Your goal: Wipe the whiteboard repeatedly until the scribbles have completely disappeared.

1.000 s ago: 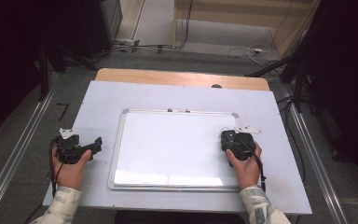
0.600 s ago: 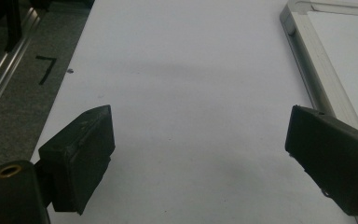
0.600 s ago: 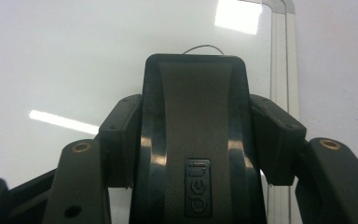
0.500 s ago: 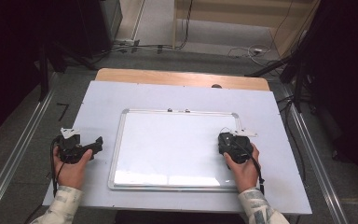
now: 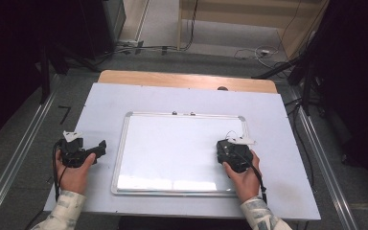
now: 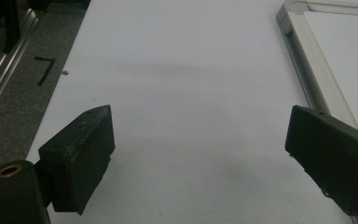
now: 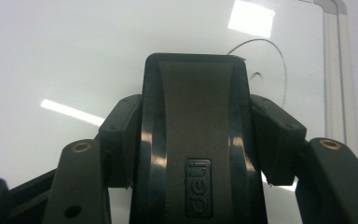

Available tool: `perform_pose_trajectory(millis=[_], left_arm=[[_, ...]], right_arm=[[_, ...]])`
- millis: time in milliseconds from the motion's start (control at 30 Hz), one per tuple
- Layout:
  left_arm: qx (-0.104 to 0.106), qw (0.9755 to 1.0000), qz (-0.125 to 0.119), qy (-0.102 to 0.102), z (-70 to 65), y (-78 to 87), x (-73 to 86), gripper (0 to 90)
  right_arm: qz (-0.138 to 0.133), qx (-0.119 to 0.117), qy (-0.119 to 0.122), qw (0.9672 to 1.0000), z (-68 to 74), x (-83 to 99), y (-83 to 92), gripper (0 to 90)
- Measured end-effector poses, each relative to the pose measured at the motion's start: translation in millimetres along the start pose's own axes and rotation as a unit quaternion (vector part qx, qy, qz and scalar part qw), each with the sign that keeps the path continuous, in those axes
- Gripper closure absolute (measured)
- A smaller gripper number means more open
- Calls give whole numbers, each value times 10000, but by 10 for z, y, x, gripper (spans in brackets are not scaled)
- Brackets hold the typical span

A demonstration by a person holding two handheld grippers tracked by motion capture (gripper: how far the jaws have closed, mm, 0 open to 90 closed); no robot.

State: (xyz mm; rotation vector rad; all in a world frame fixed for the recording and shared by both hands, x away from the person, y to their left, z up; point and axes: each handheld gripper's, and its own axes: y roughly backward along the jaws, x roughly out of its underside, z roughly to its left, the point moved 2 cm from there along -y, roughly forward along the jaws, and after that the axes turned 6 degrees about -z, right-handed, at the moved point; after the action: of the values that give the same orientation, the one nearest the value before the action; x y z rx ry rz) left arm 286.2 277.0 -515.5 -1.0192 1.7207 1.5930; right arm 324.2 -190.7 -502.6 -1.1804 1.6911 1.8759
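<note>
A white whiteboard (image 5: 172,143) in a silver frame lies in the middle of the pale table (image 5: 124,100). My right gripper (image 5: 231,149) rests over the board's right part. It is shut on a black eraser (image 7: 196,130) marked "deli", whose sides are pinched by the fingers (image 7: 121,135). A thin curved pen line (image 7: 265,60) runs on the board just beyond the eraser. My left gripper (image 5: 88,146) sits on the table left of the board, jaws wide open and nothing between them (image 6: 198,154). The board's frame (image 6: 307,70) lies by its right jaw.
Two small magnets or clips (image 5: 182,113) sit on the board's top edge. A wooden strip (image 5: 187,81) borders the table's far side. Metal rails (image 5: 19,158) run along the floor on both sides, with cables (image 5: 258,50) beyond the table.
My right gripper has slid the eraser a little to the left and slightly nearer the person across the board. The left gripper has stayed put.
</note>
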Motion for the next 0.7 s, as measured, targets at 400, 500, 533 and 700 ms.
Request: perform_pose_trajectory(millis=[400,500,533,700], left_arm=[[-7,10000,-8,32,17,14,6,88],[-1,10000,-16,31,22,19,4,89],[-1,10000,-16,31,22,19,4,88],[-17,10000,-9,33,26,21,7,88]], right_arm=[[65,44,-138,9999,-216,-100,-119,385],[71,92,-206,9997,-296,-123,-150,385],[84,123,-240,9996,-320,-132,-159,385],[105,283,-386,9988,-432,-175,-212,385]])
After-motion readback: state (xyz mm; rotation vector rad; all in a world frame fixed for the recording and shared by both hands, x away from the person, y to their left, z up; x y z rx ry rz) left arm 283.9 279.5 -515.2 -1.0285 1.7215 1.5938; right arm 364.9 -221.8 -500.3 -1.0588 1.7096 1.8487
